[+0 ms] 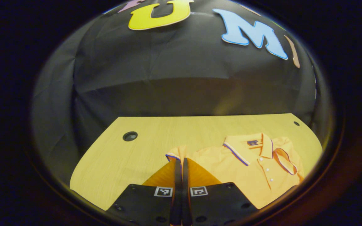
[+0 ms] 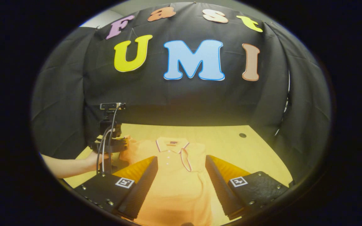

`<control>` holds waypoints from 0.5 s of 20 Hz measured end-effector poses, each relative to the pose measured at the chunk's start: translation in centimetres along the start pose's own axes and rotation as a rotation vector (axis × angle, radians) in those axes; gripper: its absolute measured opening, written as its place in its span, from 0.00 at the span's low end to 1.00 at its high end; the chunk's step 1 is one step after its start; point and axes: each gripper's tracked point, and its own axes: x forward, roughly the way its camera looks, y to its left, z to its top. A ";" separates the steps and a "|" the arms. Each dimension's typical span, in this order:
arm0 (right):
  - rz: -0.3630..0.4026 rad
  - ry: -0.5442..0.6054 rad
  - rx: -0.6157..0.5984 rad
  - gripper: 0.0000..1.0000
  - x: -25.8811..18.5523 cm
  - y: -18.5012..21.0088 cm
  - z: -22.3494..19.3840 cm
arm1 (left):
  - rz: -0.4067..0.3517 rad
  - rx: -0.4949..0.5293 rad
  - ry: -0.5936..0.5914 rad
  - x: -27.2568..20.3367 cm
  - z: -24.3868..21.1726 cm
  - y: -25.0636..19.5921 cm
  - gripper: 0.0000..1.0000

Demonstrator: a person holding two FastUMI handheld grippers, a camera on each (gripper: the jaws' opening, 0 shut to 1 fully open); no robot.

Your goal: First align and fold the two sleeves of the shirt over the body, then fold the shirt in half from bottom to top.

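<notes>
Shirt (image 2: 181,175) is laid flat on the table (image 1: 112,163), one sleeve (image 1: 283,160) folded across the body, the other sleeve (image 1: 176,153) pinched by the closed left gripper (image 1: 181,166), its fold judged pending; right gripper (image 2: 181,169) is held wide open, empty.

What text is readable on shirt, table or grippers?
Shirt, neck label: too small and blurred to read.
Left gripper, markers: black-and-white square patterns, no words.
Right gripper, markers: same, no words.
Table: none.
</notes>
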 end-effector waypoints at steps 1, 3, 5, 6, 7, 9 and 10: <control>-0.004 0.005 0.007 0.95 -0.1 -0.1 -0.1 | -0.013 0.016 -0.004 0.0 0.2 -0.8 0.06; -0.019 0.009 0.020 0.94 -0.5 -0.2 -0.4 | -0.040 0.049 0.003 0.0 -0.1 -2.4 0.07; -0.043 0.018 0.030 0.94 -0.7 -0.4 -1.0 | -0.075 0.066 0.021 0.1 -0.6 -4.1 0.06; -0.056 0.024 0.037 0.93 -0.9 -0.5 -1.4 | -0.089 0.072 0.025 0.3 -1.0 -4.9 0.06; -0.071 0.028 0.044 0.93 -1.1 -0.5 -1.7 | -0.106 0.082 0.025 0.4 -1.0 -5.6 0.06; -0.094 0.029 0.058 0.93 -1.2 -0.6 -2.2 | -0.133 0.113 0.034 0.6 -1.5 -7.0 0.06; -0.100 0.037 0.064 0.94 -1.1 -0.5 -2.6 | -0.144 0.125 0.046 0.7 -1.9 -7.5 0.07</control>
